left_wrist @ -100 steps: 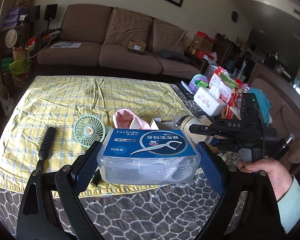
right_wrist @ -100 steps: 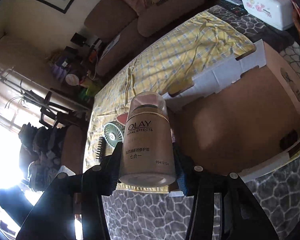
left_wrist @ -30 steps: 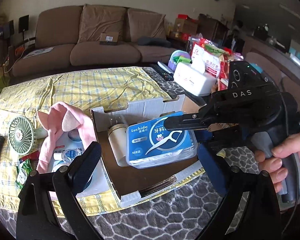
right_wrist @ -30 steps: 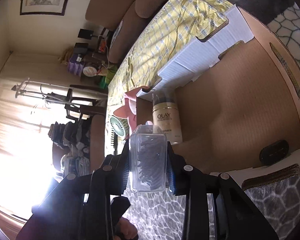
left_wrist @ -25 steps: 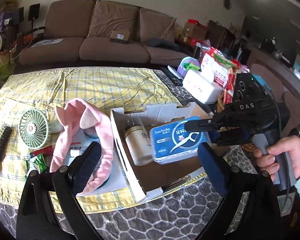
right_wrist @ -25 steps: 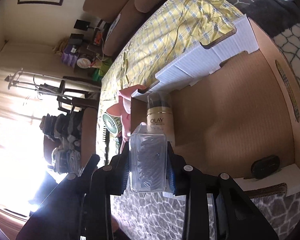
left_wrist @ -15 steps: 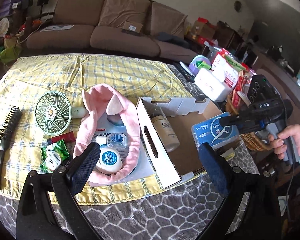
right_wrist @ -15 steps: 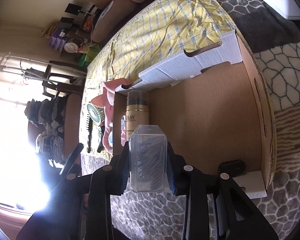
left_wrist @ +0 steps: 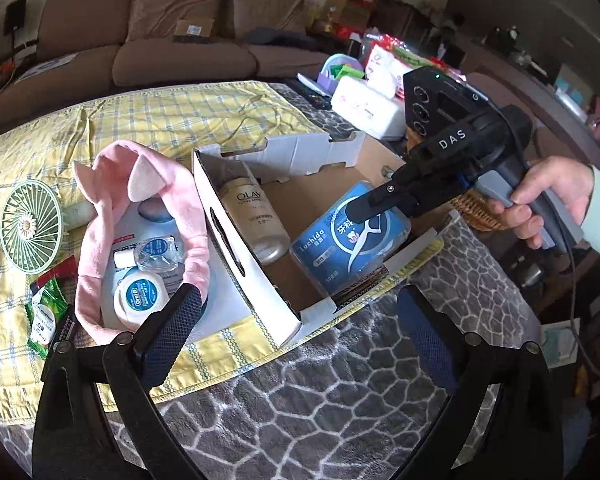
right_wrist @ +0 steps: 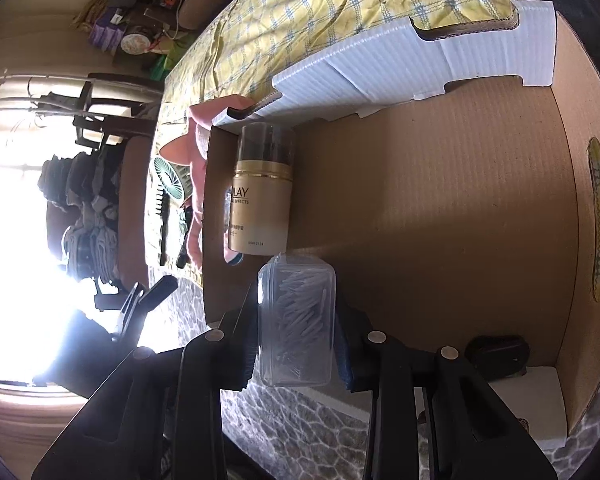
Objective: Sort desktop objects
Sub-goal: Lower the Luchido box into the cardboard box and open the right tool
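My right gripper (left_wrist: 364, 208) is shut on the clear floss-pick box with a blue Luchida label (left_wrist: 350, 238) and holds it low inside the open cardboard box (left_wrist: 236, 224), near its front wall. In the right wrist view the floss-pick box (right_wrist: 296, 320) sits between my fingers (right_wrist: 244, 344), just in front of the gold Olay bottle (right_wrist: 260, 200) that lies on the cardboard box floor (right_wrist: 440, 200). The Olay bottle (left_wrist: 252, 216) lies along the left wall. My left gripper (left_wrist: 296, 336) is open and empty above the table's front edge.
Left of the box on the yellow checked cloth (left_wrist: 172, 116) lie a pink headband (left_wrist: 140, 184), a round floss container (left_wrist: 140, 292), a small clear bottle (left_wrist: 156, 254), a green hand fan (left_wrist: 30, 226) and green sachets (left_wrist: 46, 316). A tissue pack (left_wrist: 368, 104) and wicker basket (left_wrist: 472, 212) stand right.
My right gripper has carried the floss-pick box lower into the cardboard box, close to the Olay bottle. My left gripper has stayed open and drawn back toward the table's front edge.
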Action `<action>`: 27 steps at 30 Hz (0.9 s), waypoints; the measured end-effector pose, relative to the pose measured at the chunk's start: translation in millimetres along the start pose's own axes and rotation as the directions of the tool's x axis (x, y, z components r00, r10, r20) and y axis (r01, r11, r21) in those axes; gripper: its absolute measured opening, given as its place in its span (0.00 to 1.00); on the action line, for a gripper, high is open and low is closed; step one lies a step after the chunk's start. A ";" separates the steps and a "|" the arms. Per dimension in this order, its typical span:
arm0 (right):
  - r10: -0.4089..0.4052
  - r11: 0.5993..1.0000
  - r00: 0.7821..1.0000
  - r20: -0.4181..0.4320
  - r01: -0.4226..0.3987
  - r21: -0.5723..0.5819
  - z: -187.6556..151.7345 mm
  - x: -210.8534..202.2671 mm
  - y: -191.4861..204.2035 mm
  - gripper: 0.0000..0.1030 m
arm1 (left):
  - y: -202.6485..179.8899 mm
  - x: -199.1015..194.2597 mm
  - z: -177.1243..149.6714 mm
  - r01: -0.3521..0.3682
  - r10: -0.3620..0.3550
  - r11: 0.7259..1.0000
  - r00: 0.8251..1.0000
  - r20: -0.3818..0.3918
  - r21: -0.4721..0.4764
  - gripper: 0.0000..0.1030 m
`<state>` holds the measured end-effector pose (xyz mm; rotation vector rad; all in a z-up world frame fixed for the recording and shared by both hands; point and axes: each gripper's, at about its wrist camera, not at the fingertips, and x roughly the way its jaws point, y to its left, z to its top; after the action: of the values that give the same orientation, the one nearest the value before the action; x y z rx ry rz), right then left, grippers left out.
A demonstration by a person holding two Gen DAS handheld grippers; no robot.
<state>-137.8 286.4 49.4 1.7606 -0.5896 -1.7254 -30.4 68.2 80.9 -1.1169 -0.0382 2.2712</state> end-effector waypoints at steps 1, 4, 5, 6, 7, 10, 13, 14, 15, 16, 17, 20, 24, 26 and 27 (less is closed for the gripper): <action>0.008 1.000 1.000 -0.011 -0.008 -0.005 -0.4 -0.3 -0.9 0.31 | -2.4 3.1 -1.0 0.005 -0.005 1.000 1.000 -0.009 0.008 0.95; 0.028 0.999 0.999 -0.033 -0.029 -0.014 1.9 1.0 -3.3 0.31 | -5.8 10.4 -0.8 0.026 -0.026 1.000 0.999 -0.022 0.012 0.95; 0.030 0.999 0.999 -0.041 -0.031 -0.014 3.7 3.4 -4.6 0.33 | -6.7 12.4 -0.8 0.032 -0.032 0.999 0.999 -0.024 0.011 0.95; 0.023 1.000 0.998 -0.051 -0.024 -0.016 5.4 6.8 -5.8 0.35 | -7.4 14.4 -0.4 0.035 -0.035 0.999 0.999 -0.027 0.009 0.95; -0.006 1.000 0.998 -0.057 0.004 -0.029 7.1 10.4 -5.5 0.44 | -7.8 16.6 0.4 0.035 -0.035 0.999 0.999 -0.031 0.008 0.95; -0.143 0.989 0.989 -0.042 0.142 -0.028 11.0 14.2 -9.9 0.60 | -8.6 19.1 1.3 0.046 -0.045 0.999 0.998 -0.039 0.006 0.95; -0.237 0.968 0.972 0.005 0.237 -0.078 4.6 6.4 0.2 0.68 | -10.5 22.1 1.9 0.044 -0.043 0.999 0.998 -0.049 0.019 0.95; -0.287 0.953 0.958 0.015 0.287 -0.099 1.8 2.9 3.3 0.68 | -10.8 23.0 1.8 0.045 -0.044 0.999 0.998 -0.053 0.020 0.95; -0.319 0.941 0.947 0.034 0.321 -0.106 -0.8 -1.7 3.8 0.69 | -10.8 24.1 1.8 0.047 -0.046 0.999 0.997 -0.056 0.021 0.95; -0.331 0.938 0.942 0.053 0.335 -0.092 -3.4 -6.5 1.9 0.70 | -11.2 25.1 2.2 0.049 -0.048 0.999 0.997 -0.057 0.022 0.95; -0.304 0.949 0.950 0.068 0.309 -0.065 -4.7 -11.6 -3.3 0.70 | -11.6 25.6 2.4 0.051 -0.050 0.998 0.997 -0.058 0.022 0.95; -0.210 0.977 0.976 0.063 0.211 -0.014 -6.3 -9.4 -15.4 0.64 | -12.6 27.7 4.0 0.056 -0.054 0.998 0.997 -0.062 0.021 0.95; -0.245 0.956 0.969 0.042 0.248 -0.157 -14.6 11.5 13.5 0.59 | -13.8 29.5 6.2 0.055 -0.054 0.998 0.996 -0.070 0.025 0.95; -0.289 0.934 0.957 0.034 0.290 -0.210 -15.5 17.6 23.7 0.60 | -11.9 30.1 5.7 0.050 -0.048 0.998 0.996 -0.072 0.027 0.95; -0.277 0.941 0.960 0.034 0.279 -0.192 -15.0 16.7 22.6 0.60 | -10.4 30.3 5.6 0.054 -0.052 0.998 0.996 -0.072 0.021 0.95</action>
<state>-119.8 260.2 52.4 1.7621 -0.1688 -1.9057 -43.4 94.0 65.8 -1.1713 -0.0131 2.1780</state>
